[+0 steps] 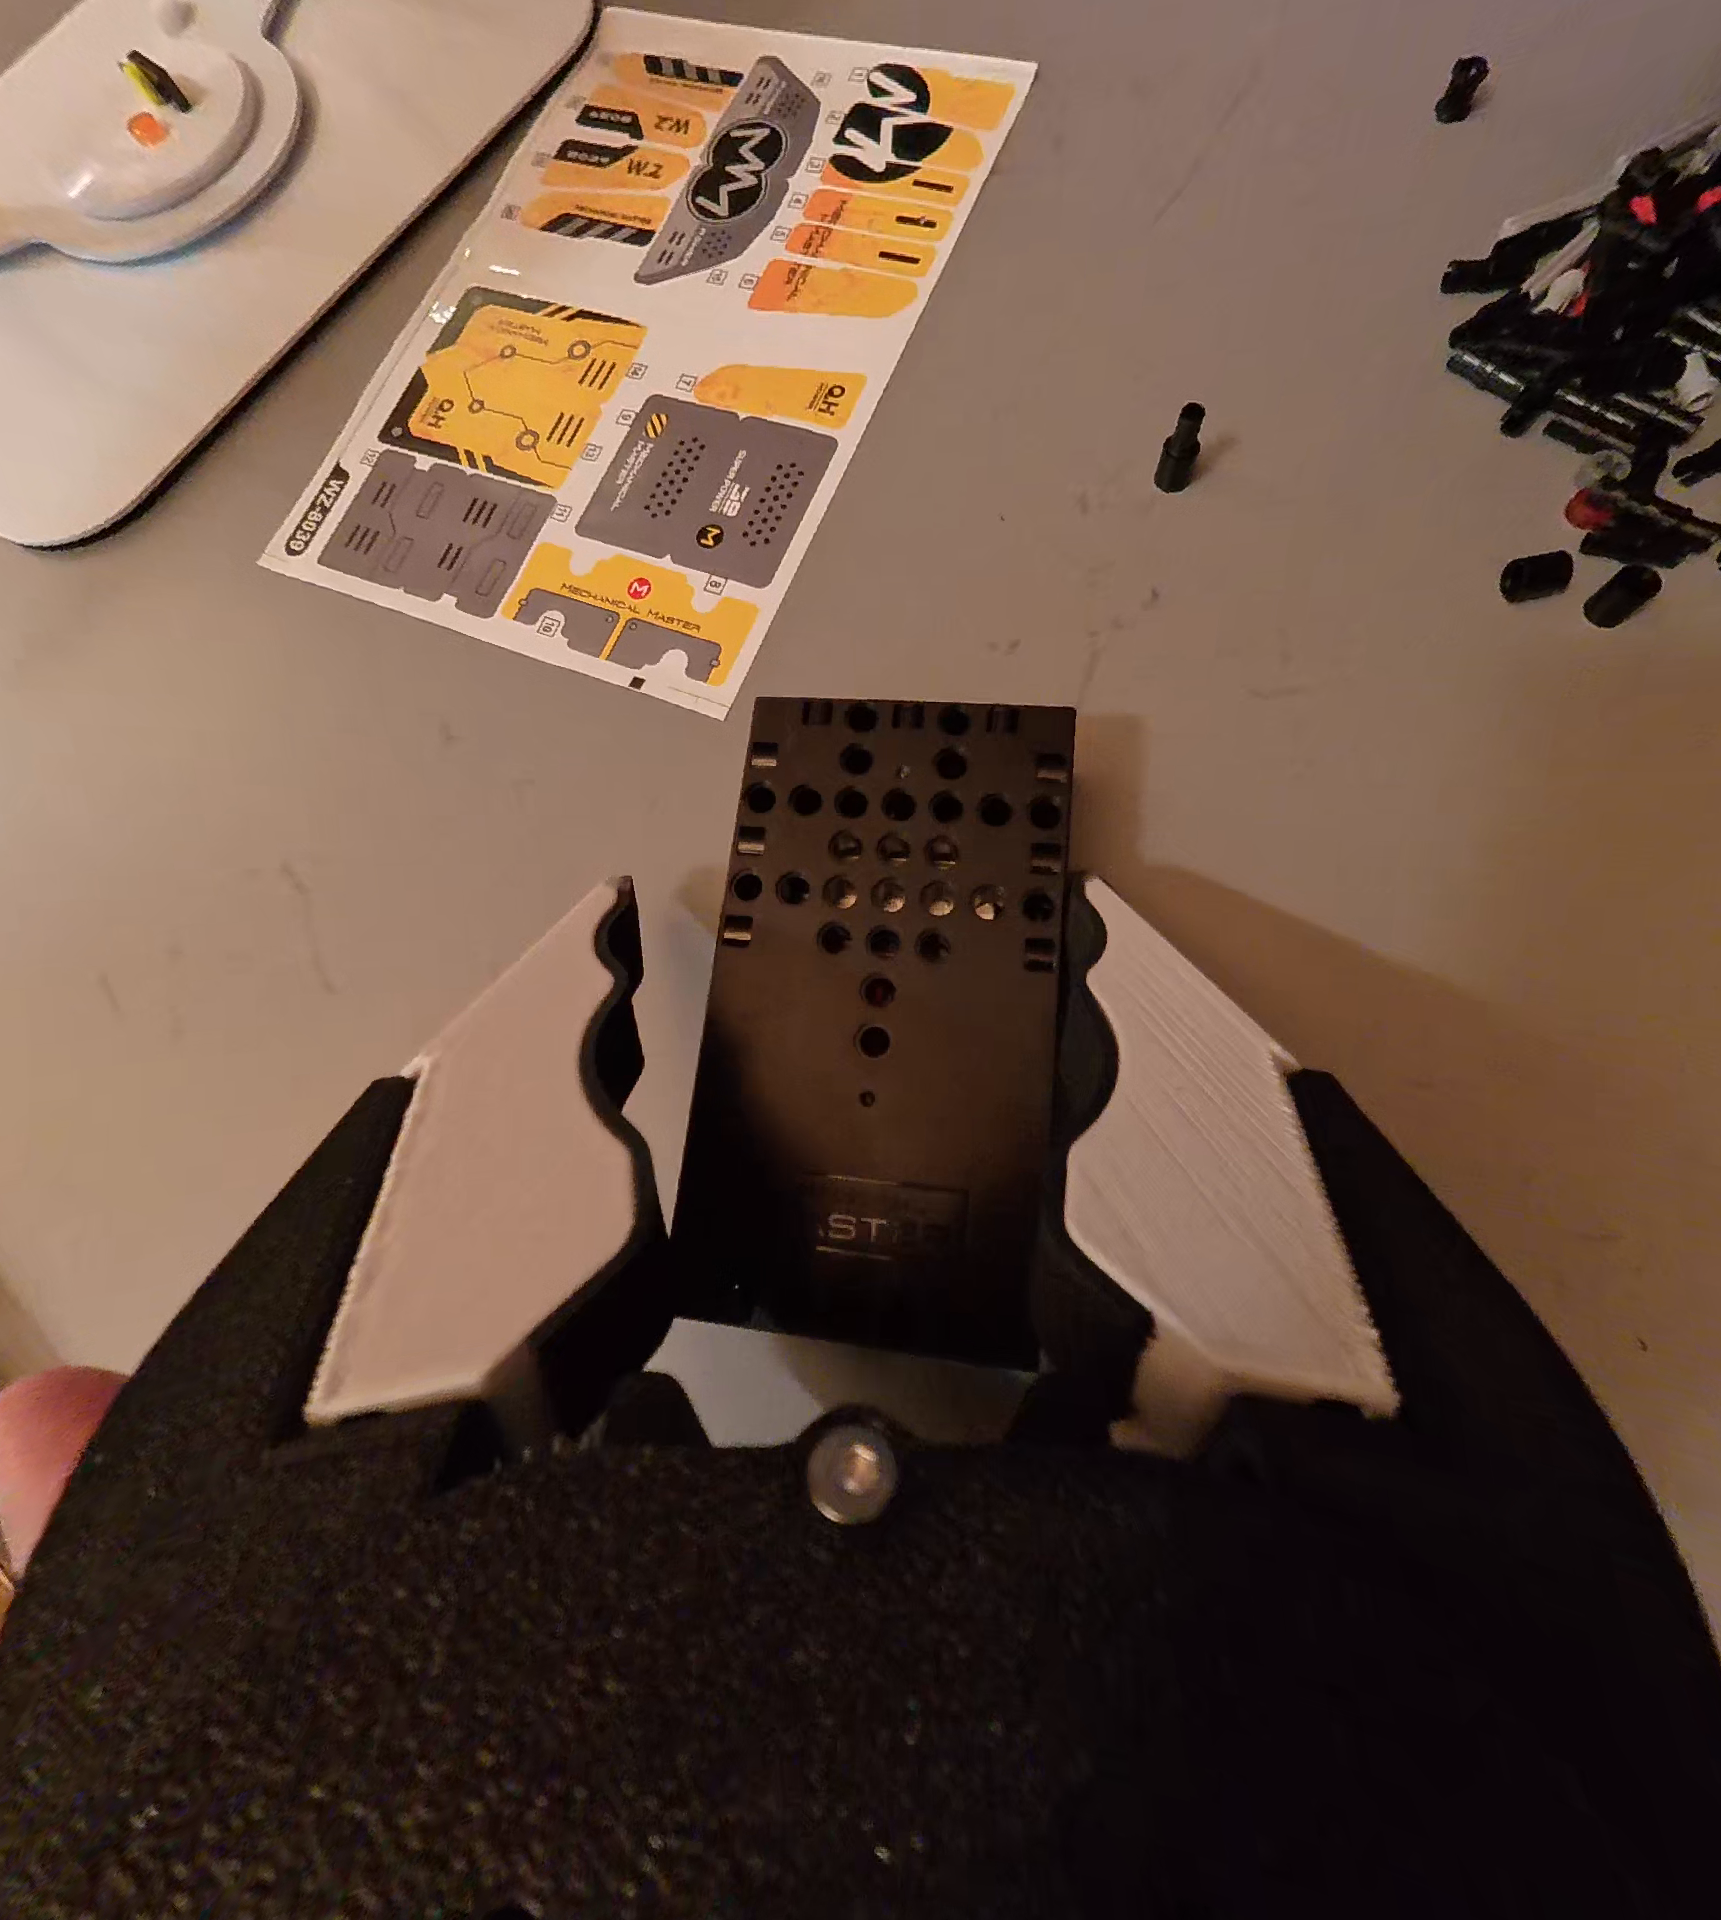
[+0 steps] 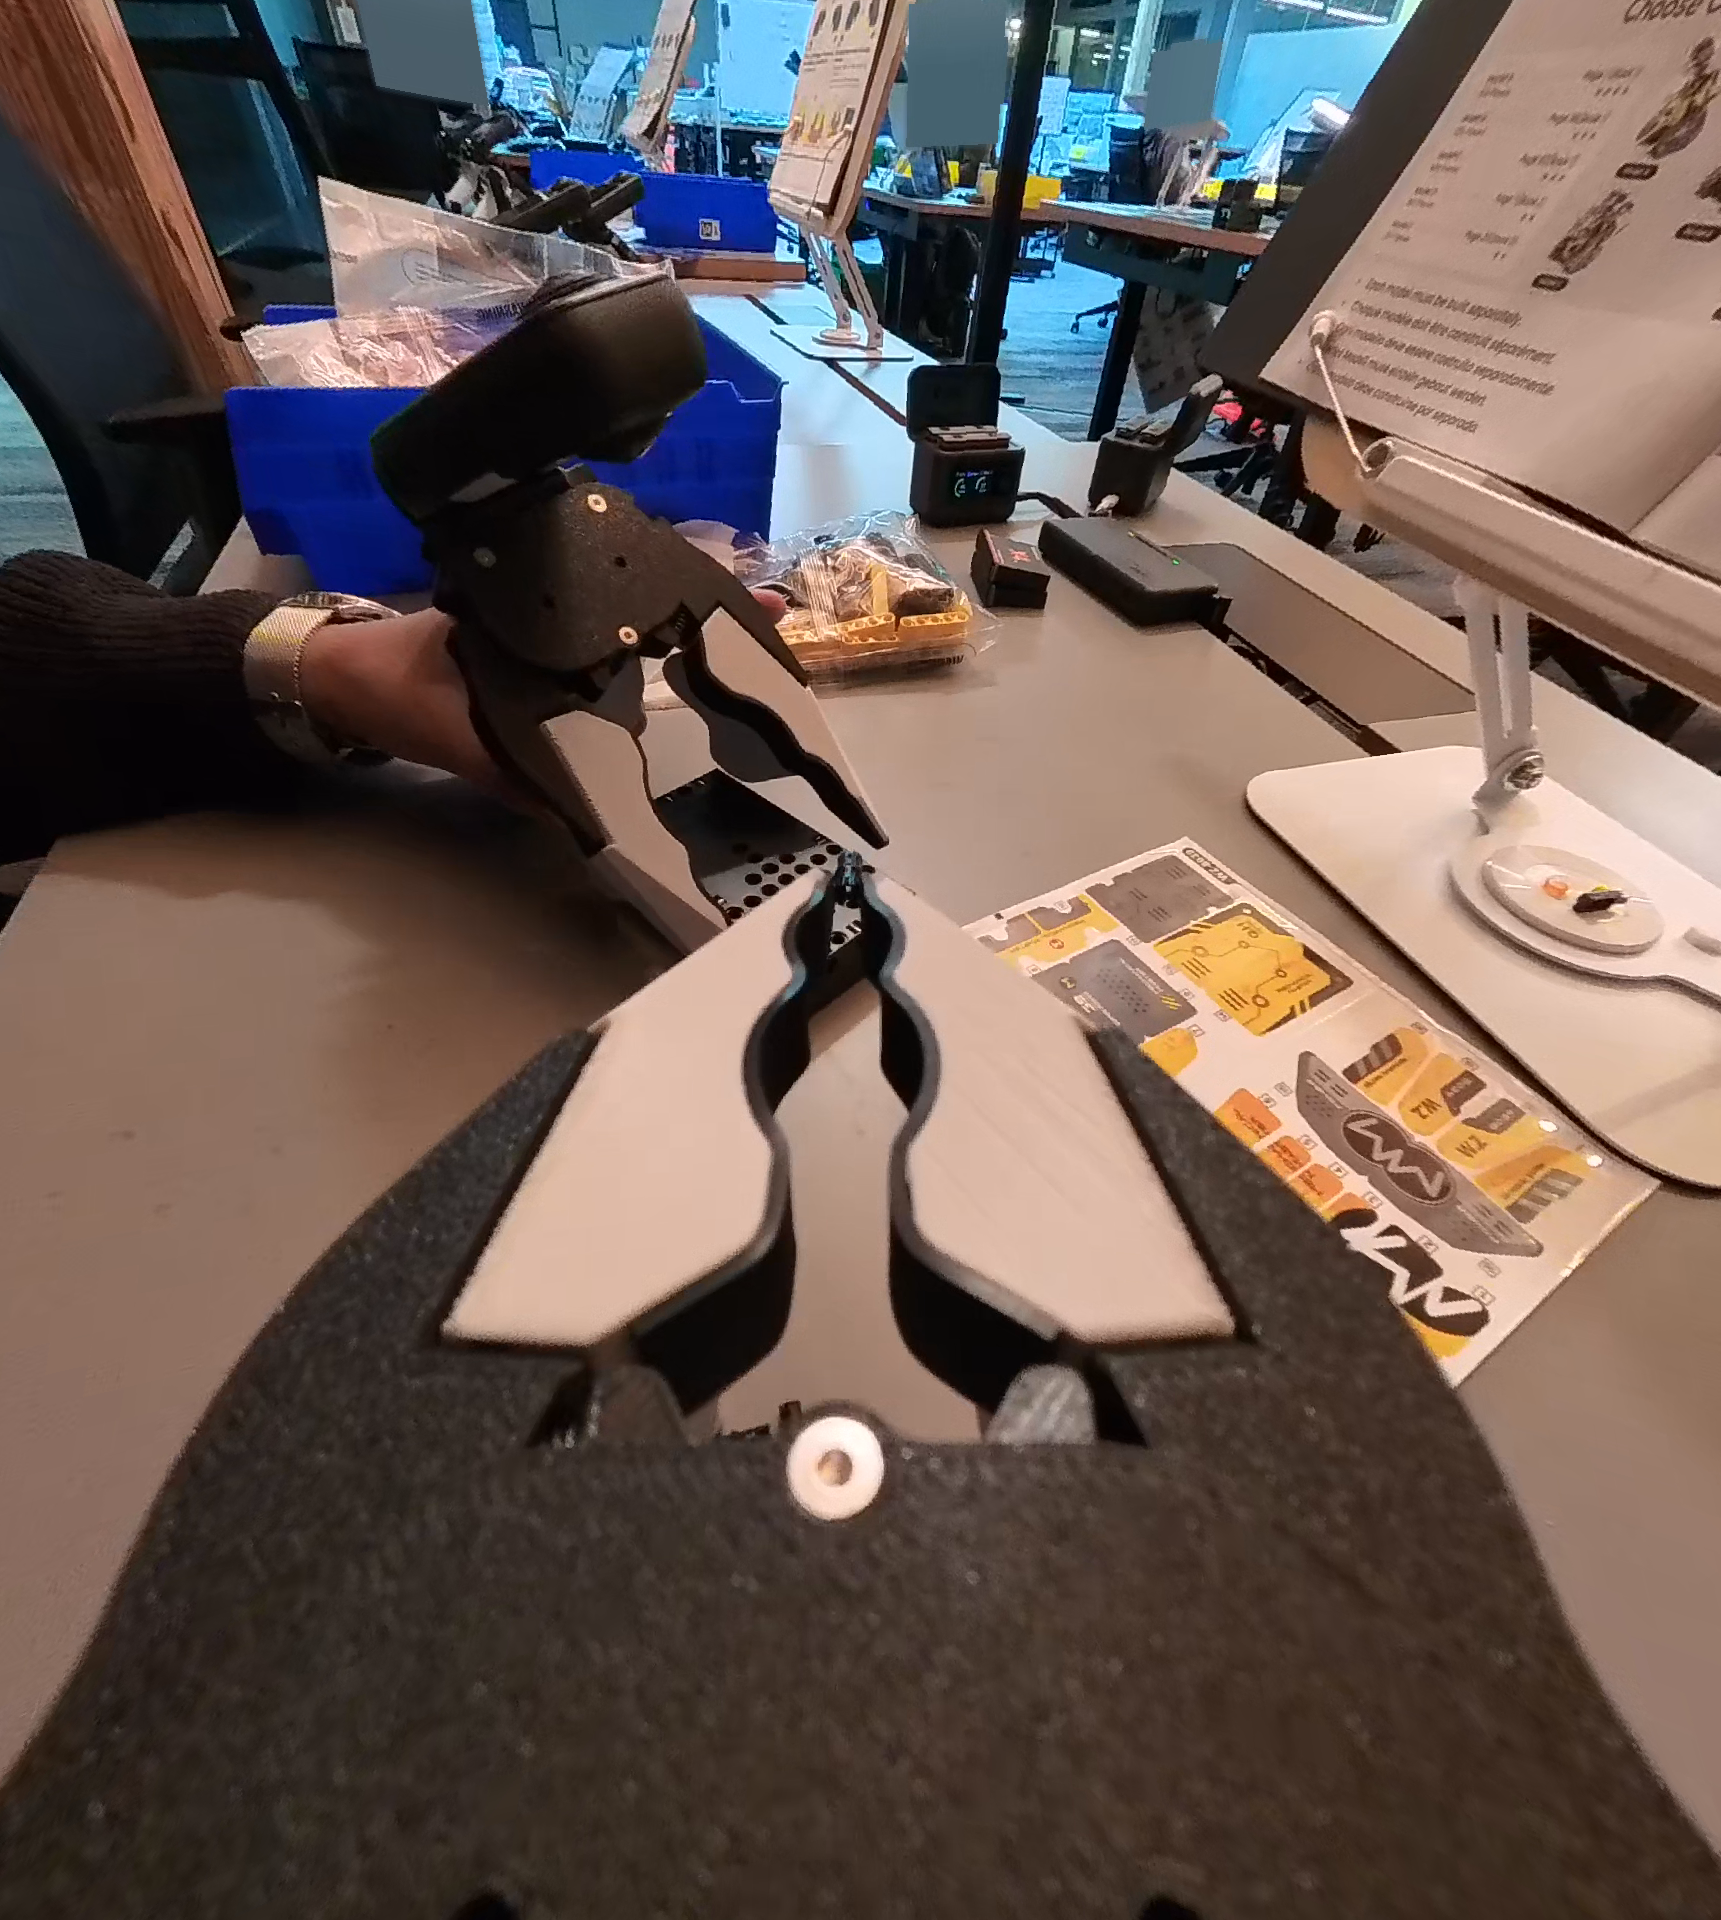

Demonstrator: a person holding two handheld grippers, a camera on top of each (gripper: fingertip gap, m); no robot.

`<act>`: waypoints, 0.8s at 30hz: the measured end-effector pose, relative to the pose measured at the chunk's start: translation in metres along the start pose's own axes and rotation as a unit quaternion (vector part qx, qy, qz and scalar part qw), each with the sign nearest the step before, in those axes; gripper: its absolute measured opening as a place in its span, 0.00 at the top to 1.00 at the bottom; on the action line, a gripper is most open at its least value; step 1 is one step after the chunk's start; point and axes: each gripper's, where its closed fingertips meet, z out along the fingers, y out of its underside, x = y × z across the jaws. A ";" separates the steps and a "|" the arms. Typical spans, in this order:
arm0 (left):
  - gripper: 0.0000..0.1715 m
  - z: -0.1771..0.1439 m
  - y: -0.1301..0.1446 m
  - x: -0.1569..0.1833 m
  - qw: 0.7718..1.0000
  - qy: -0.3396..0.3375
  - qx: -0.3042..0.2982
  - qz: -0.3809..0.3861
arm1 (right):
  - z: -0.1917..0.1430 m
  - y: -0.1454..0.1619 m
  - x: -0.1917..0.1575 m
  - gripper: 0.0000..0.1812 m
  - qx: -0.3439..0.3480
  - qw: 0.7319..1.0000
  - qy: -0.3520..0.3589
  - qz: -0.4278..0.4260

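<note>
My left gripper point(image 1: 854, 894) is shut on a black box with many round holes point(image 1: 887, 997), gripping its two long sides, and holds it tilted on the grey table point(image 1: 1355, 935). In the right wrist view the same gripper point(image 2: 794, 852), held by a hand, has the box point(image 2: 773, 868) between its fingers. My right gripper point(image 2: 848, 906) is nearly closed and pinches a small black pin point(image 2: 848, 878) at its fingertips. The pin is right at the near edge of the box's holed face. Whether it touches the box I cannot tell.
A yellow and grey sticker sheet point(image 1: 627, 343) lies beyond the box. A white stand base point(image 1: 108, 260) holds an open booklet point(image 2: 1614, 208). A pile of black and red parts point(image 1: 1666, 312) and a loose pin point(image 1: 1180, 447) lie to the right. A blue bin point(image 2: 523, 447) and a parts bag point(image 2: 877, 603) stand farther back. My hands' fingertips stand some 15 centimetres from each other.
</note>
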 end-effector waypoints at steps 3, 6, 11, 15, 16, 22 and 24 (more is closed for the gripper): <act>0.53 0.000 0.001 0.000 1.000 0.005 -0.002 -0.006 | 0.001 0.001 0.000 0.97 -0.002 1.000 0.000 -0.001; 0.54 0.000 0.001 0.001 1.000 0.010 -0.005 -0.011 | 0.001 0.002 0.000 0.97 -0.003 1.000 -0.001 0.001; 0.61 0.000 0.001 0.007 1.000 0.024 -0.004 0.000 | 0.003 0.003 -0.002 0.97 -0.007 1.000 -0.004 -0.001; 0.62 -0.001 0.001 0.007 1.000 0.008 -0.006 -0.001 | 0.005 0.006 -0.003 0.97 -0.018 1.000 0.007 -0.021; 0.62 -0.001 0.000 0.008 1.000 0.010 -0.007 -0.015 | 0.006 0.005 -0.003 0.97 -0.022 0.999 0.015 -0.034; 0.62 -0.012 -0.027 0.031 0.965 0.158 0.059 -0.200 | 0.013 0.014 -0.013 0.97 -0.088 0.980 0.062 -0.165; 0.62 -0.012 -0.025 0.033 0.953 0.185 0.056 -0.233 | 0.016 0.018 -0.016 0.97 -0.117 0.965 0.083 -0.220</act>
